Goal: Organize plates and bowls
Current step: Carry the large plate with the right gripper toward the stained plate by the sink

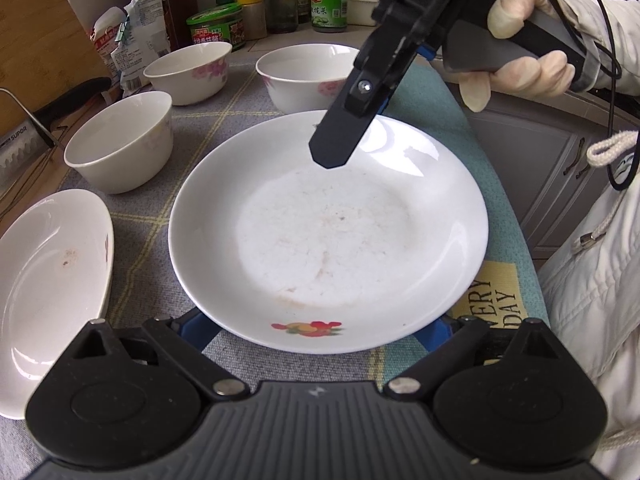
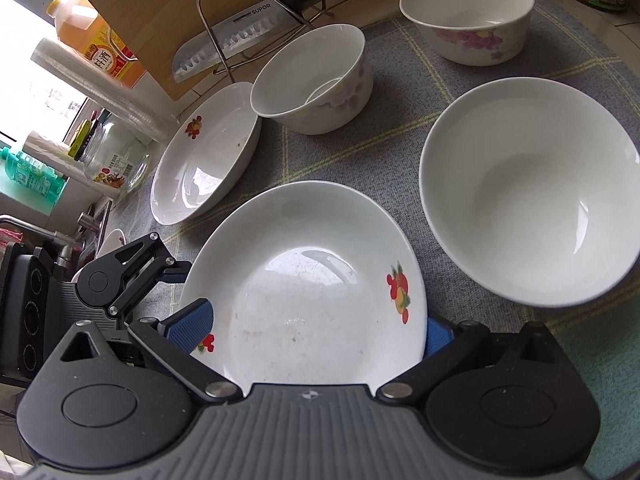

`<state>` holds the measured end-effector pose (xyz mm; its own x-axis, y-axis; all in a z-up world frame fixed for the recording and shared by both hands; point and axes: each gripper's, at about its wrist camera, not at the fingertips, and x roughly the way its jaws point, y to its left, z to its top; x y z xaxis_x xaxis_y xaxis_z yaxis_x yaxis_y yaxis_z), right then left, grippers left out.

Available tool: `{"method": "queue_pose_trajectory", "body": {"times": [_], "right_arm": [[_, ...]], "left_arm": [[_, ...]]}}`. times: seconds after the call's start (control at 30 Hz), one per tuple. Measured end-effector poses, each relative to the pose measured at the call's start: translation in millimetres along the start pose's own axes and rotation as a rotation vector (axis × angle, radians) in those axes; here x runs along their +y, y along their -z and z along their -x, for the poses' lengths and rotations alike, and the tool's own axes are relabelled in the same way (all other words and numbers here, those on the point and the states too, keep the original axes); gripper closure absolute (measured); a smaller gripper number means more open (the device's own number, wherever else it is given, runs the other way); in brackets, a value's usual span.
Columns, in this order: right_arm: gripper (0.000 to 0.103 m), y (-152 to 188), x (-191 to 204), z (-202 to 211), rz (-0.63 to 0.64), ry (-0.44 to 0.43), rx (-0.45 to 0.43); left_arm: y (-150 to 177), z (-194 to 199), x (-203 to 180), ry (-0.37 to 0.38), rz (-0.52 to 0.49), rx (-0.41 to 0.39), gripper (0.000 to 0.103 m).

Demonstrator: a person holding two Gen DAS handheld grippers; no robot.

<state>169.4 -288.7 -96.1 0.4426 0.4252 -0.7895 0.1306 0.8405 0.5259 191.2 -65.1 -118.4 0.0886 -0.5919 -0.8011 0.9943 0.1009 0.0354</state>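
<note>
Cloth crowded: bowls, knife.

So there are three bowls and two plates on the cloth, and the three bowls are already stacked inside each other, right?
Not quite. The bowls are not stacked: the right wrist view shows the near bowl, the middle bowl and the far bowl standing apart on the cloth. The two plates are there as you said.

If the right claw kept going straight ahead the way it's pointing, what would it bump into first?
Probably the plate. The right claw looks along its fingers straight at it, and the blue pads already sit on either side of its rim. Whether they touch it yet is hard to tell. Beyond it lies a second plate.
</note>
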Motion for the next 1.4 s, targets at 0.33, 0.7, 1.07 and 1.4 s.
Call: {"method": "queue_pose_trajectory", "body": {"times": [0.33,0.7,1.07,1.4], "right_arm": [[0.000,-1,6,3,0.028,-0.008,0.003],[0.000,-3,21,8,0.088,-0.021,0.009],[0.000,-9,52,-4,0.185,-0.054,0.044],[0.000,-9,93,-25,0.300,-0.105,0.099]], "left_arm": [[1,8,-5,-0.019,-0.002,-0.003,0.007],[7,23,-12,-0.051,0.055,-0.012,0.007],[26,48,-23,-0.129,0.168,-0.021,0.007],[53,80,-33,-0.224,0.283,-0.024,0.007]]}}
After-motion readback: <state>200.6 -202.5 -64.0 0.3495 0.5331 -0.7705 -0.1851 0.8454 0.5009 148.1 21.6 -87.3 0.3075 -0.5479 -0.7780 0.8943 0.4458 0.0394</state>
